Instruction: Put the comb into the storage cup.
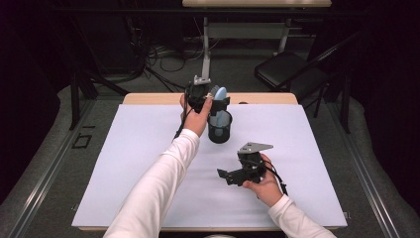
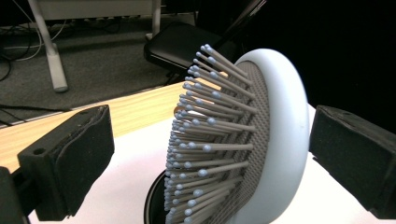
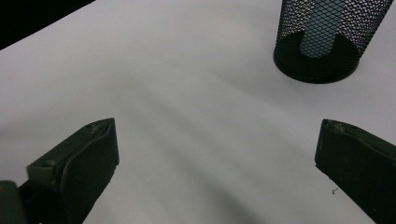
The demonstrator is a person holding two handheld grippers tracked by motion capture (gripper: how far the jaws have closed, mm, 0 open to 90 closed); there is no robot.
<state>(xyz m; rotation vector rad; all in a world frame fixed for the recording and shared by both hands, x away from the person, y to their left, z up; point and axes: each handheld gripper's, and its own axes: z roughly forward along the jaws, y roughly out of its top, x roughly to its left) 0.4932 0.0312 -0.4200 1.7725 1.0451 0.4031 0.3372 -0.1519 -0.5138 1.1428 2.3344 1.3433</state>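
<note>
A wooden table [image 1: 148, 98] is covered almost to its edges by a white sheet [image 1: 124, 163], so that only a strip of bare wood is left along the far edge. Near the middle of that far edge, just inside the sheet, a black mesh cup [image 1: 219, 128] is stood upright. A pale blue hairbrush [image 1: 218, 96] is set in it handle down, the handle being seen through the mesh in the right gripper view, while the bristled head is left sticking out above the rim; the cup is evidently meant to keep the brush standing.

The left gripper [image 1: 210, 99] is held at the brush head, reached out over the sheet toward the far edge. In the left gripper view the brush head [image 2: 243, 140] is seen between the two black jaws, which are spread wide with a clear gap on either side, so the brush is judged to be let go and carried by the cup alone. The bristles [image 2: 205, 140] are turned toward one jaw and the smooth back toward the other.

The right gripper [image 1: 237, 174] is kept low over the sheet, nearer the front edge and right of centre, well apart from the cup [image 3: 322, 42]. Its jaws are parted with nothing between them, probably parked out of the way.
</note>
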